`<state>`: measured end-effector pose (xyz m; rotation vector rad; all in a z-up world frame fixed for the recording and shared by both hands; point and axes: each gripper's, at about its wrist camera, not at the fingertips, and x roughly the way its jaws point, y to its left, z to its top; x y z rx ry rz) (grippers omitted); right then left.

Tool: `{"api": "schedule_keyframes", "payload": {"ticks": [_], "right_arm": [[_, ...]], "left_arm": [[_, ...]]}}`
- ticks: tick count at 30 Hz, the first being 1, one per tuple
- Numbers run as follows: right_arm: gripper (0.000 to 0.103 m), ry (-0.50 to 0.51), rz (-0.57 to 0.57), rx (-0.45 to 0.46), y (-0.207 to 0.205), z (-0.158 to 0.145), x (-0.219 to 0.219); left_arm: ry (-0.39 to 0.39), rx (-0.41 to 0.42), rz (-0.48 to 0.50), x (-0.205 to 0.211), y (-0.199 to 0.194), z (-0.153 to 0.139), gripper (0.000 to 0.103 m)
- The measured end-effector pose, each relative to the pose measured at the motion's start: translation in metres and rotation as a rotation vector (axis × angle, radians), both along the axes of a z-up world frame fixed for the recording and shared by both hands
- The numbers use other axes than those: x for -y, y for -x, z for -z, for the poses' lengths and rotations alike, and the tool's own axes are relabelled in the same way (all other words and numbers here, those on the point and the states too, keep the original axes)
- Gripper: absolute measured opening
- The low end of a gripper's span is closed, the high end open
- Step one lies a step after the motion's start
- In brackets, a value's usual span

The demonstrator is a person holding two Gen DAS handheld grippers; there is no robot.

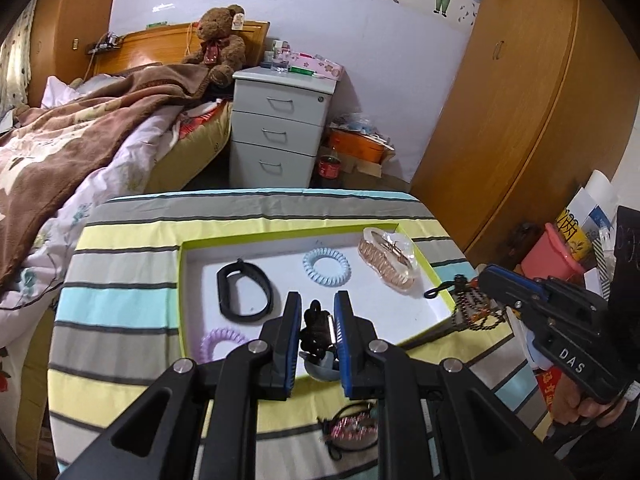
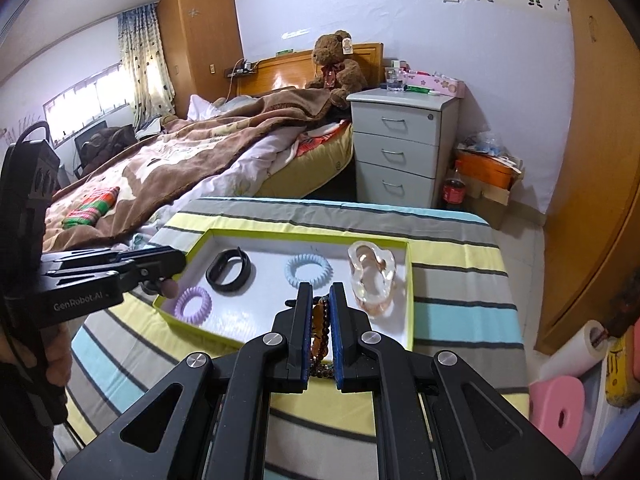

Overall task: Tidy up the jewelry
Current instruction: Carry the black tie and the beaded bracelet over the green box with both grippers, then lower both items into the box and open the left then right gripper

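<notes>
L wrist view: left gripper [image 1: 317, 330] nearly closed, pinching a dark hair tie [image 1: 314, 330] w/ a grey bit hanging below, over the near edge of the green-rimmed tray [image 1: 182, 280]. In the tray already: black band [image 1: 245, 293], blue coil tie [image 1: 326, 267], pink clear clip [image 1: 390, 262], purple coil tie [image 1: 221, 343]. A glittery hair band [image 1: 352, 430] lies on the striped cloth [image 1: 120, 304], outside the tray.

R wrist view: right gripper [image 2: 320, 330] clamped tight on a dark-and-amber bead bracelet [image 2: 319, 328], above the tray's near side. Judgement: approx. four items sorted; two in hand, plus the hair band, not yet placed.
</notes>
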<state>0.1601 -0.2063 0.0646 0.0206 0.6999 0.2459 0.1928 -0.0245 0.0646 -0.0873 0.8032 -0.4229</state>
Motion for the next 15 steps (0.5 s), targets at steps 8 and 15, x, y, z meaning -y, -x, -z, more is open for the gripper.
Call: {"api": "schedule_keyframes", "payload": {"ticks": [8, 15], "right_arm": [[0.008, -0.016, 0.007, -0.047, -0.025, 0.019, -0.002], [0.008, -0.022, 0.006, -0.087, -0.038, 0.038, -0.001]], "left_arm": [[0.017, -0.041, 0.019, 0.009, -0.029, 0.012, 0.017], [0.019, -0.084, 0.033, 0.018, -0.044, 0.032, 0.017]]}}
